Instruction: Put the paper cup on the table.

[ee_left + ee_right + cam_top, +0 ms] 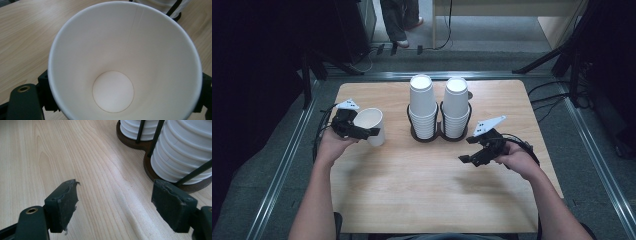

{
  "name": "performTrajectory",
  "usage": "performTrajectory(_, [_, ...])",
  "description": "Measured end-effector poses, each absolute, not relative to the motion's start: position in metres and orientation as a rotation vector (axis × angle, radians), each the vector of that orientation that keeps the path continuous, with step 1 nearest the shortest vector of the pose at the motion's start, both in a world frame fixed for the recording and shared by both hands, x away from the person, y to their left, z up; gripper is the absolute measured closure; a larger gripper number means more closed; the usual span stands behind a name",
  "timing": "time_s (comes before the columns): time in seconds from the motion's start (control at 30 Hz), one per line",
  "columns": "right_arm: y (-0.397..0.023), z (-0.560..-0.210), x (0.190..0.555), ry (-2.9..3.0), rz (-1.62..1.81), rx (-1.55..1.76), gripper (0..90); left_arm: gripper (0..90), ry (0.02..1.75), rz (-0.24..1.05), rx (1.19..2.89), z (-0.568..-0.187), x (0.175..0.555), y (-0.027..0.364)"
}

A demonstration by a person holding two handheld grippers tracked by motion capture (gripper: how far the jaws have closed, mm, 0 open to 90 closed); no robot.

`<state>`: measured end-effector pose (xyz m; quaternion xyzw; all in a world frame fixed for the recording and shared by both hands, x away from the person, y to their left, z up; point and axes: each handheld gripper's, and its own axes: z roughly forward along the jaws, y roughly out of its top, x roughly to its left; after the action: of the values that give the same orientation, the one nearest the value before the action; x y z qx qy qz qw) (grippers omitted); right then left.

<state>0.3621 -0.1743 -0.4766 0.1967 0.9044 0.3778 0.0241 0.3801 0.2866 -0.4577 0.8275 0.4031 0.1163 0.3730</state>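
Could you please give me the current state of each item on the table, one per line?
Paper cup: upright, mouth up, empty, held by the left gripper.
Two cup stacks: upside down, nested in the black holder.
Right gripper: open, empty, over bare table.

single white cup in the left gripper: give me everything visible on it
The paper cup is plain white, tapered, with a rolled rim and a side seam inside. It is empty, mouth up, tilted slightly toward the person. It sits between the jaws of the left gripper, which clamp its sides, at the left of the wooden table, apart from the stacked cups.
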Motion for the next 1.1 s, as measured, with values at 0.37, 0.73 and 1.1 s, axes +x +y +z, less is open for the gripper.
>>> performTrajectory(0.37, [-0.173,-0.478,0.361,2.813,1.145,0.594,21.1,12.8,1.173,0.356,2.064,-0.469,0.382,0.308])
performTrajectory(0.73, [-0.174,-0.478,0.362,2.806,1.143,0.602,21.0,12.0,1.187,0.417,2.049,-0.478,0.382,0.31])
performTrajectory(1.1, [-0.174,-0.479,0.362,2.804,1.132,0.603,21.0,11.2,1.205,0.386,2.046,-0.484,0.383,0.31])
